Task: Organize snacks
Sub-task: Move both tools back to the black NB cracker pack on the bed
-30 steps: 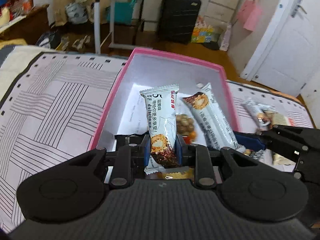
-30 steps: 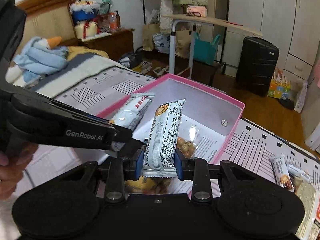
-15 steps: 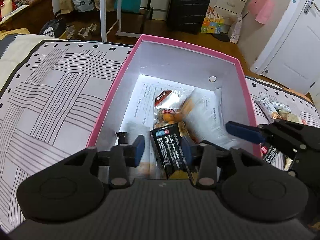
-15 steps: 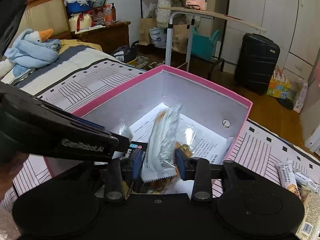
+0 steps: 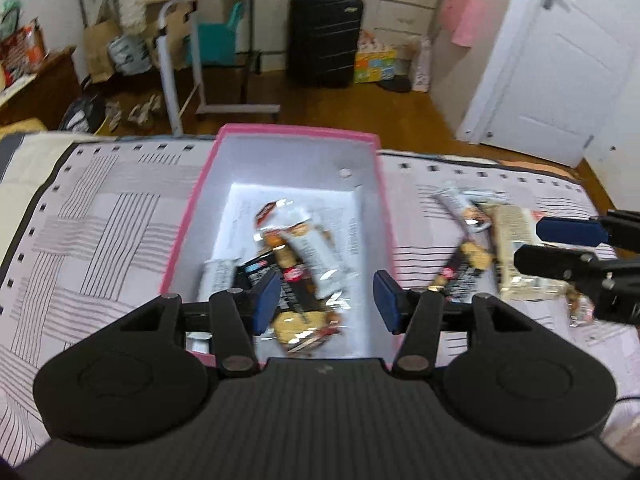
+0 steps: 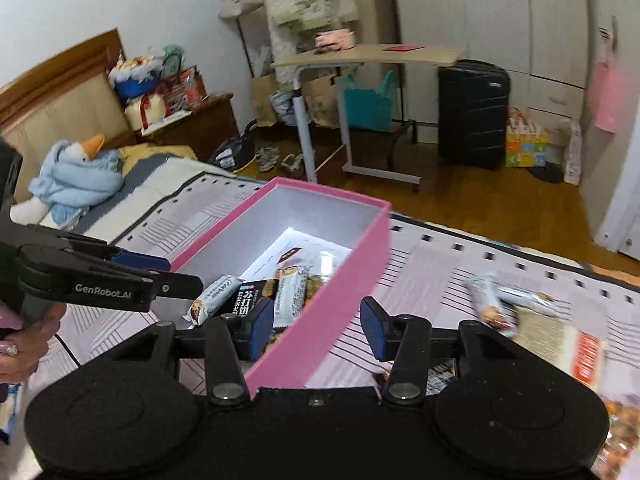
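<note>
- Snack packets [image 5: 298, 256], white and black foil wrappers, lie heaped inside the open pink-walled cardboard box [image 5: 188, 224] on the striped bedcover [image 5: 100, 216].
- More wrapped snack bars [image 5: 476, 236] lie on the cover just right of the box.
- Left gripper [image 5: 326, 300] hangs over the box's near end, jaws spread, holding nothing.
- Right gripper [image 6: 316, 324] straddles the box's right wall, jaws spread, empty.

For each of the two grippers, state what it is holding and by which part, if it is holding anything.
Nothing is held. The left gripper is open above the pink cardboard box of snack packets; the right gripper is open, straddling the box's side wall.
</note>
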Tool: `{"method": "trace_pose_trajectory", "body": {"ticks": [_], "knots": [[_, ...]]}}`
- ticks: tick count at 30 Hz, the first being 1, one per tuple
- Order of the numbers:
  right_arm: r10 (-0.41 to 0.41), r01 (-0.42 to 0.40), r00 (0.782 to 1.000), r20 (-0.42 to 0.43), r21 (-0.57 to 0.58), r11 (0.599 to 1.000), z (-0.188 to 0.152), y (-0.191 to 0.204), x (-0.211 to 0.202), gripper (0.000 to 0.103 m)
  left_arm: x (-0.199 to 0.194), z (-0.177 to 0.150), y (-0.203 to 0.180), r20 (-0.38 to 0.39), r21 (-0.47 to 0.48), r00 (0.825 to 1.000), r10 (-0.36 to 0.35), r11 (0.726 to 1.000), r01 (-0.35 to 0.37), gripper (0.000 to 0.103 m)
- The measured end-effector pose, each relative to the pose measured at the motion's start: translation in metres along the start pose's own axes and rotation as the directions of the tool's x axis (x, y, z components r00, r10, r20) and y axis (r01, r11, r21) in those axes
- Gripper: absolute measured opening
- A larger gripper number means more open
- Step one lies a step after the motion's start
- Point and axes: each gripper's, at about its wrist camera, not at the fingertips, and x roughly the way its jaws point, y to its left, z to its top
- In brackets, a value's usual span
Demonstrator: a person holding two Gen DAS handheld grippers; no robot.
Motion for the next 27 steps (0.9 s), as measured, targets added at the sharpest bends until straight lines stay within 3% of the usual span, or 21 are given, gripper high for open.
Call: {"method": "trace_pose_trajectory", "body": {"ticks": [6,11,18,27], "knots": [[-0.034,0.033,0.999,0.032,0.046,0.998,-0.009,-0.032,-0.045,0.054,-0.013,-0.004,-0.051,0.021,0.07,0.997,-0.072,0.995,0.071,0.052],[-0.018,0.016,1.0,0.015,0.122,0.992,-0.022,-0.057,-0.053,0.054,0.001,-0.009,-0.092,-0.014,0.113,0.992,-0.122,0.986,0.123,0.052],[-0.041,0.046,0.998,-0.042,0.123,0.991,-0.044,-0.08,-0.029,0.054,0.04,-0.011,-0.123,-0.063,0.08,0.986,-0.156,0.984,0.161,0.052],[-0.02,0.027,0.998,-0.056,0.117,0.993,-0.081,-0.105,0.012,0.054,0.097,-0.015,-0.135,-0.051,0.035,0.981,-0.189,0.981,0.191,0.05]]}}
